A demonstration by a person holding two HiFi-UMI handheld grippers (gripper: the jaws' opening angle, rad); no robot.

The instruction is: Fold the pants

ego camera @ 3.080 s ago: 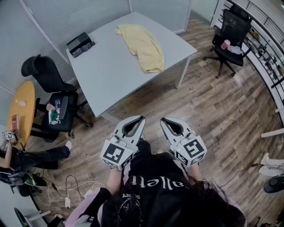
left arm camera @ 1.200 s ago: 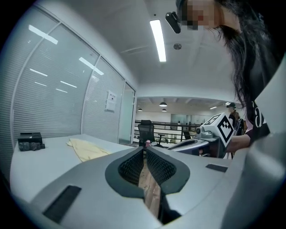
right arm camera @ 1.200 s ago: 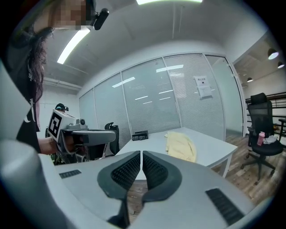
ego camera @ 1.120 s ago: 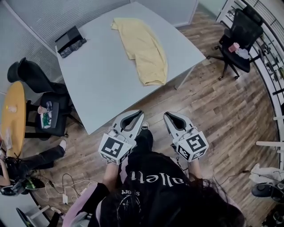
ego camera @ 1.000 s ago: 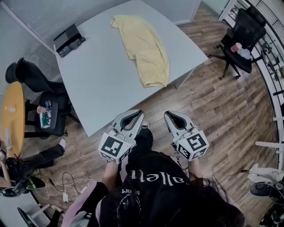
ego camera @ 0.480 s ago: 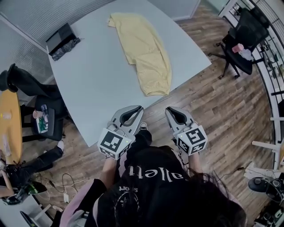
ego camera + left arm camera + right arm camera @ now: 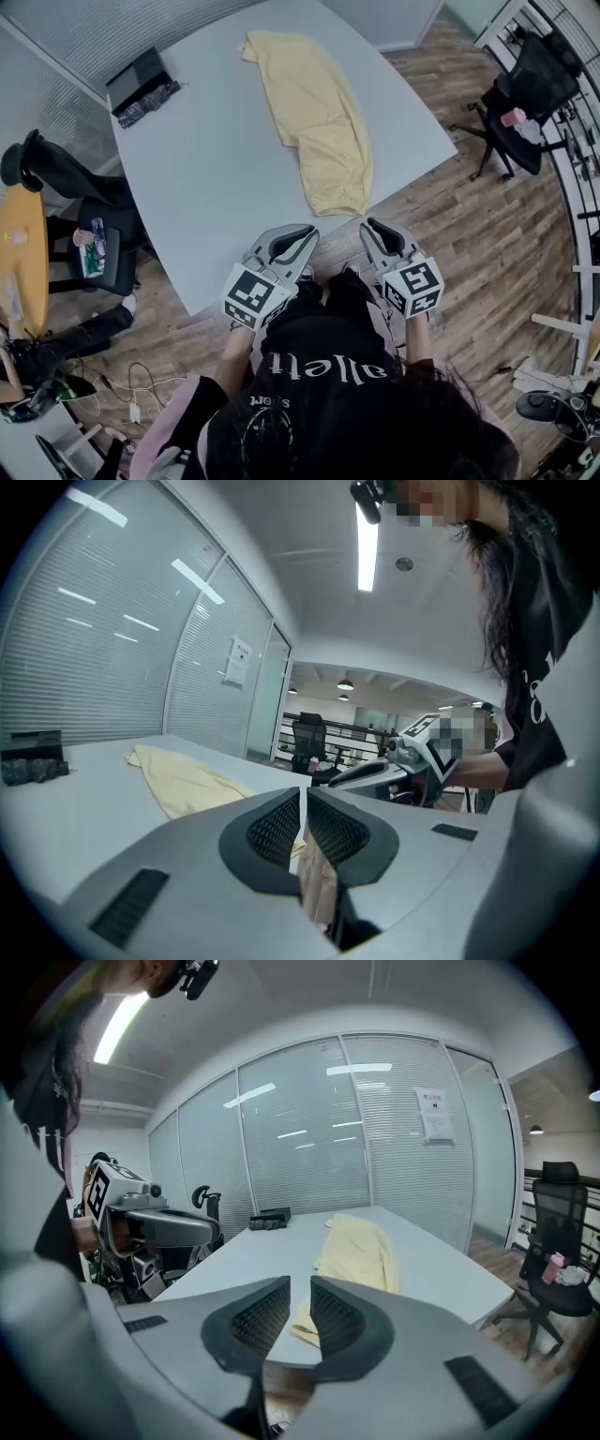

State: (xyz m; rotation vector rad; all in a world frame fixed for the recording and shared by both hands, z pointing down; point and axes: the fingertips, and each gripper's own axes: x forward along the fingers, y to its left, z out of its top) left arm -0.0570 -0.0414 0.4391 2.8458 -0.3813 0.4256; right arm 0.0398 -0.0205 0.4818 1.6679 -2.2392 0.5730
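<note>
Pale yellow pants [image 7: 319, 112] lie stretched along the grey table [image 7: 206, 187], one end near its front edge. Both grippers hover over the wood floor just short of that edge. My left gripper [image 7: 302, 232] is shut and empty; the left gripper view shows its pads [image 7: 281, 827] together and the pants [image 7: 187, 780] ahead. My right gripper [image 7: 373, 226] is beginning to open. A narrow slit shows between its pads [image 7: 333, 1316], nothing in it, and the pants [image 7: 361, 1251] lie beyond. Each gripper view also shows the other gripper: the right gripper [image 7: 375, 771], the left gripper [image 7: 159, 1227].
A black device [image 7: 141, 86] sits at the table's far left corner. Black office chairs stand at the right [image 7: 534, 84] and left [image 7: 56, 178]. An orange round table [image 7: 19, 253], a seated person [image 7: 47, 342] and floor cables [image 7: 122, 394] are at the left.
The table and pants have come nearer in the head view. Both grippers have moved forward, from over the open floor to the table's front edge.
</note>
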